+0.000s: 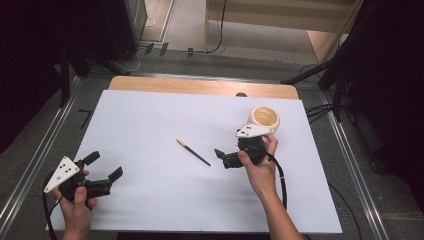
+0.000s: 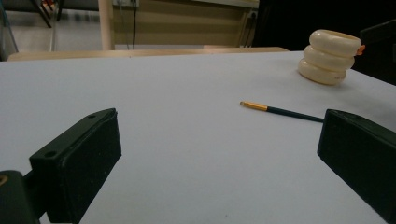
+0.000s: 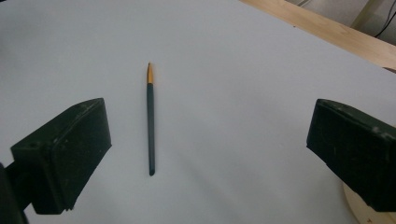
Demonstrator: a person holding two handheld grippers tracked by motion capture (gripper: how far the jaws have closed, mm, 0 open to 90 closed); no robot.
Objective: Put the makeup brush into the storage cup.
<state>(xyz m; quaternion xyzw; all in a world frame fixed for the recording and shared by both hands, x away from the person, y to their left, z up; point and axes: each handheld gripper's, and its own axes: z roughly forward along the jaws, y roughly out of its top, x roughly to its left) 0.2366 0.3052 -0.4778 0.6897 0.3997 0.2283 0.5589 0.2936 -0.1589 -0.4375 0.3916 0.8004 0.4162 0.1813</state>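
While the brush is lying flat near the middle of the white worktop, the right hand-held gripper is hovering just beside its dark handle end, jaws standing wide apart and holding nothing. Seen in the right gripper view, the brush is sitting between the jaws, nearer the left one, orange tip pointing away. At the near left corner, the left hand-held gripper is resting with jaws spread, well apart from the brush. Behind the right hand, a cream ribbed holder is standing upright.
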